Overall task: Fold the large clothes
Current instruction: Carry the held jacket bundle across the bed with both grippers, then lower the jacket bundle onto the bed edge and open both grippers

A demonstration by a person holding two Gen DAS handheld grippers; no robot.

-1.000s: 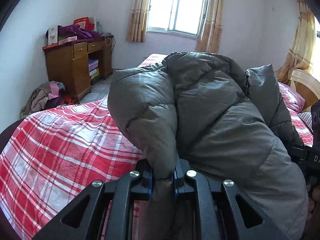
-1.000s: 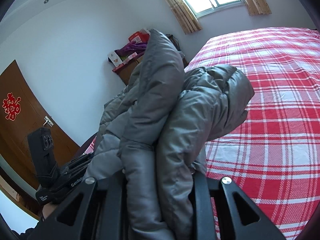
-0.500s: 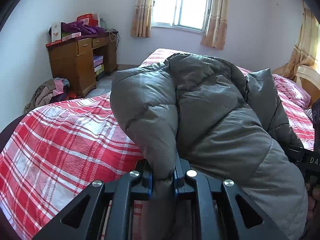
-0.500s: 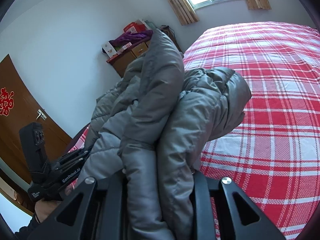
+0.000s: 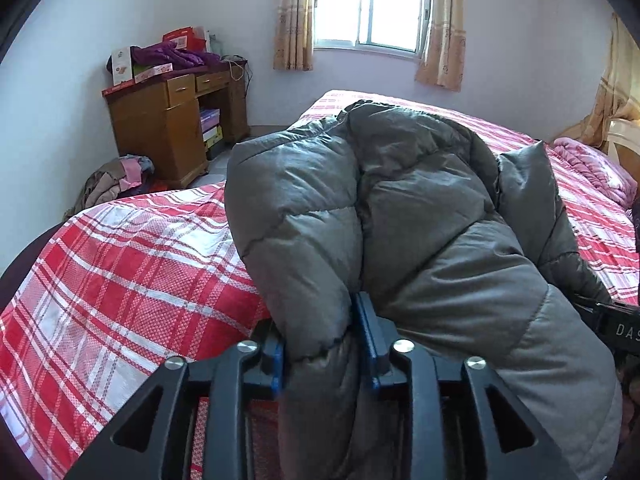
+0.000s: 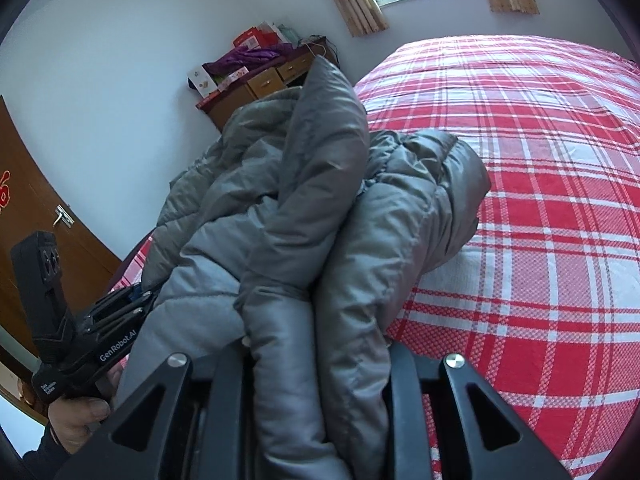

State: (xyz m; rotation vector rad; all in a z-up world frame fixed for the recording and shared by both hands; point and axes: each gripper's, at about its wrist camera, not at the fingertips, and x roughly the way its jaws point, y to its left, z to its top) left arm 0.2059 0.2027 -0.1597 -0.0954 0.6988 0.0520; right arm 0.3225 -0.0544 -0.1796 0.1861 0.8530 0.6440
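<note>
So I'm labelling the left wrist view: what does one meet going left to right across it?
Clothes pile on the floor → wooden desk → grey puffer jacket → pink pillow.

The jacket (image 5: 420, 216) lies bunched on the near part of the bed (image 5: 132, 264), held up between the two grippers. The left gripper (image 5: 322, 344) holds a fold at its left side, and the right gripper (image 6: 320, 364) holds a thick bundle at its right side. Behind the bed, against the far wall, is the window (image 5: 372, 4). To the left of the bed stands the counter (image 5: 172, 124) with boxes and clothes on top. A heap of clothes (image 5: 116, 180) lies on the floor beside the counter. A pillow (image 5: 596, 168) lies at the right end of the bed.
</note>
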